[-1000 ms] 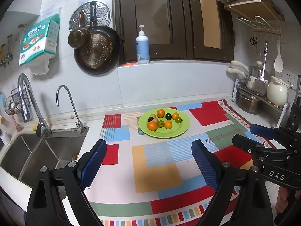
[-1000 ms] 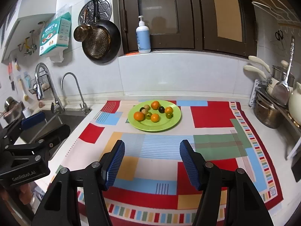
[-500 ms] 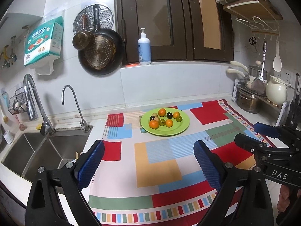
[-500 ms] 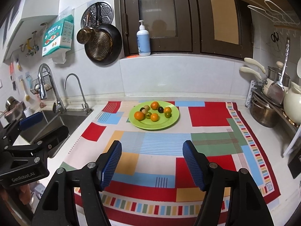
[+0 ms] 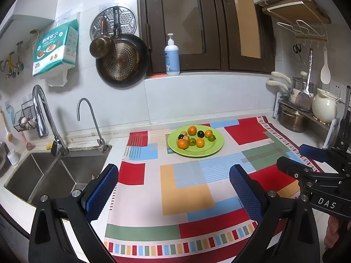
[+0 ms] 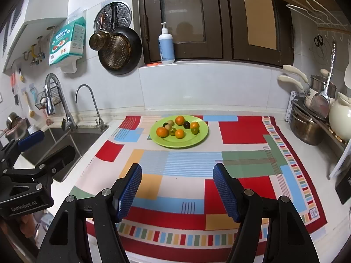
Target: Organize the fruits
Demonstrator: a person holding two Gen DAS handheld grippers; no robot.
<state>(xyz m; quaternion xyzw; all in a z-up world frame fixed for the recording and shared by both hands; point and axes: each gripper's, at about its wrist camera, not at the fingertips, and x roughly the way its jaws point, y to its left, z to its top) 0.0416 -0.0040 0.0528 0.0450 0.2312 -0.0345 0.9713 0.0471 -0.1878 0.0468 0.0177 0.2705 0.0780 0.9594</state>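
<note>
**Both tools open over the cloth, fruit on the plate ahead**

We see the bench [image 6: 245, 109] run from the sink [image 5: 54, 175] on the left to the pot rack [image 6: 311, 118] on the right. A patchwork cloth [image 6: 197, 164] covers its middle, its striped hem at the near edge and its far edge close to the wall. The cloth between us and the plate lies bare. The green plate [image 6: 197, 140] sits on the cloth's far part, nearer the sink side. On it lie the fruits [image 6: 178, 128]: orange, green and dark ones, clustered together. Our left tool [image 5: 173, 188] has just been opening, jaws wide, nothing between them. Our right tool [image 6: 176, 190] stands open too, narrower and empty. Both hang over the near cloth, well apart from the plate.
</note>
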